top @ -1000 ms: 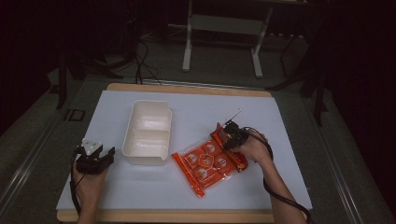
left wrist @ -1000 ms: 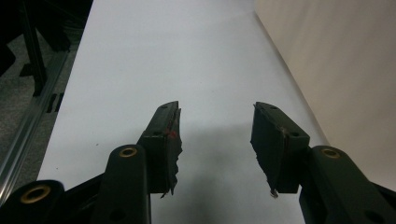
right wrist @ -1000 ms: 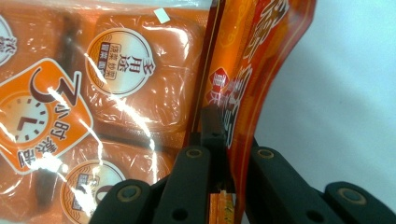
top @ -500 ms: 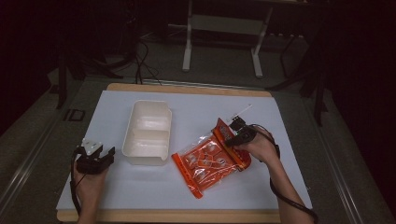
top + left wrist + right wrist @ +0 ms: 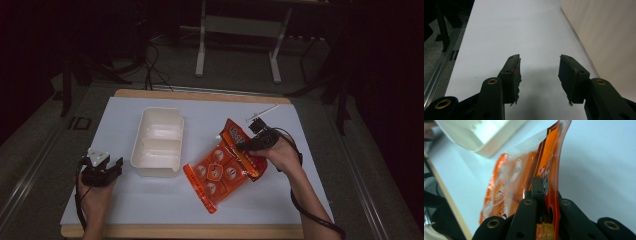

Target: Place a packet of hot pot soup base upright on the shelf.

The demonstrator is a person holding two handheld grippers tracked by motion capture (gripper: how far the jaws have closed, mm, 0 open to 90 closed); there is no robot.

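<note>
Clamped between the jaws of the right gripper [image 5: 241, 146] is one edge of a glossy orange plastic snack bag [image 5: 222, 167], raised at that side while its far end rests on the white table [image 5: 310, 150]. A move toward the cream two-compartment plastic tray [image 5: 158, 141] is judged likely; nothing has been placed there yet. The left gripper [image 5: 539, 75] is held idle, jaws apart, over bare table beside the tray. The pinch itself is seen in the right gripper view.
</note>
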